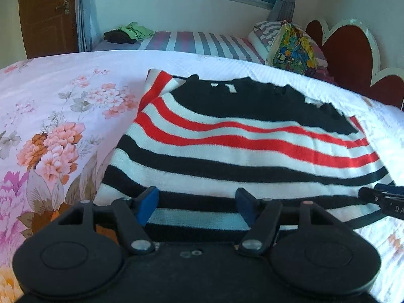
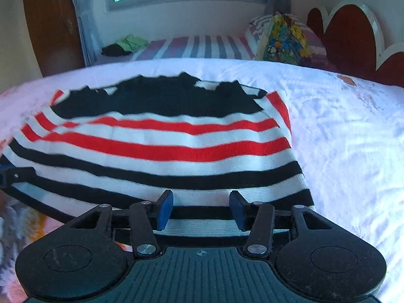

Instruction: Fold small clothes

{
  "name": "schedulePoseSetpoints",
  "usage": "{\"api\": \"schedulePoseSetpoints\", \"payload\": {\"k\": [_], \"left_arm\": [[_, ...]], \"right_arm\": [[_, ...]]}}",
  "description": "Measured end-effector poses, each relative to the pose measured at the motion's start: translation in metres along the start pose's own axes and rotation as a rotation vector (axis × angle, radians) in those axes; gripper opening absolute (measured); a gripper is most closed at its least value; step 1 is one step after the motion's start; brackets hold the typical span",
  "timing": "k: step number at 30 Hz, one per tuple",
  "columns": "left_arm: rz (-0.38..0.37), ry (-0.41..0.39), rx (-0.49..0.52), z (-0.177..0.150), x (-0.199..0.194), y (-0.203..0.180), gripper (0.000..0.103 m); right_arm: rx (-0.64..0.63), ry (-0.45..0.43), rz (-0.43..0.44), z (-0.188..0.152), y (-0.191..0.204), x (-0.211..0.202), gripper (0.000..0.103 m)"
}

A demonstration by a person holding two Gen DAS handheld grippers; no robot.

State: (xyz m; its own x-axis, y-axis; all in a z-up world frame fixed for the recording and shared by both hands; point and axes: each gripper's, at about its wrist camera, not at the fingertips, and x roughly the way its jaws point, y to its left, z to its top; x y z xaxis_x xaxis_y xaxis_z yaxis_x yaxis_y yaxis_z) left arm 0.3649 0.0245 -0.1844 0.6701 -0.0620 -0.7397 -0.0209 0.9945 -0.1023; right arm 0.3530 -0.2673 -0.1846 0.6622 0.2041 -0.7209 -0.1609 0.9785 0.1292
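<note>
- The left tongs (image 1: 197, 208) stand partly open above the near hem of the striped sweater (image 1: 240, 146); the blue pads (image 1: 147, 208) are apart and I see no cloth pinched between them.
- The right tongs (image 2: 200, 209) are also partly open, a little narrower, over the same hem further right, holding nothing.
- The sweater lies flat on the bed (image 1: 63, 116), spreading away in front of both tongs, with the black neck part at the far end.
- I judge that the two tongs sit side by side at the hem because both corners must lift together for an even fold.
</note>
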Motion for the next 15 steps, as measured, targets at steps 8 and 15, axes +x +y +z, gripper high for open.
{"api": "schedulePoseSetpoints", "payload": {"k": [8,15], "left_arm": [[-0.035,-0.058,-0.015,0.013,-0.013,-0.009,0.068],[-0.025,-0.086,-0.006,0.041,0.008,-0.018,0.070]], "right_arm": [[-0.022,-0.052,0.056,0.020,0.022,-0.010,0.049],[-0.040,-0.089,0.082,0.051,0.043,0.010,0.049]]}}
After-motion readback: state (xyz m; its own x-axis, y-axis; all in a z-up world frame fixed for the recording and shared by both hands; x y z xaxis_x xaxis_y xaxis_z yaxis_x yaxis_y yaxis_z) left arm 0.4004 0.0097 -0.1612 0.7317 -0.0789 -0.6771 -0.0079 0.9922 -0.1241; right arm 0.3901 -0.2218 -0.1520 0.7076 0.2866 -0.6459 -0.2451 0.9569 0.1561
